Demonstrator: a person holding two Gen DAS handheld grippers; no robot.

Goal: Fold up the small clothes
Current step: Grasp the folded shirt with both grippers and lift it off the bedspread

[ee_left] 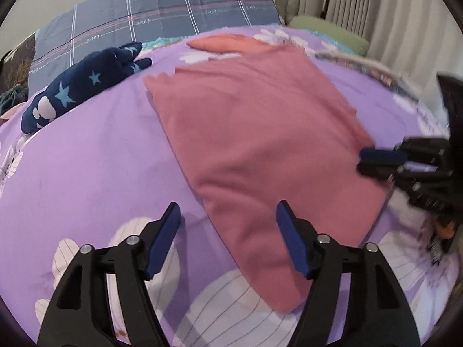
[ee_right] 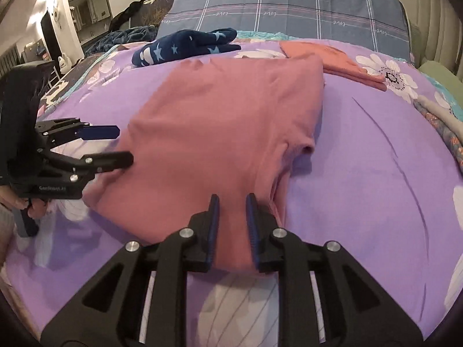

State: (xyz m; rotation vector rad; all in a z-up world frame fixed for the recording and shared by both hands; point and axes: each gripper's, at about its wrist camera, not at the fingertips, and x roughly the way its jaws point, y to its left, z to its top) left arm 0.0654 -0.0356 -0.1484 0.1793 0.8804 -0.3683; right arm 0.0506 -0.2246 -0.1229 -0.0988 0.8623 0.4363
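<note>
On the purple bedspread lies the folded pink garment. The left gripper stands wide apart and empty at its edge; the right gripper is narrowly parted over its near edge, pinching nothing.

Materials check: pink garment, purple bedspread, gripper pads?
Pink garment: soft matte knit, probably cotton jersey; it drapes limply with gentle rounded folds and no sheen. Purple bedspread: thin smooth woven sheet, printed flowers, fine sharp creases. Pads on the left gripper: blue, matte, likely rubber or soft plastic; in the right wrist view their inner faces look ridged. Frame: black hard plastic with metal screws.
</note>
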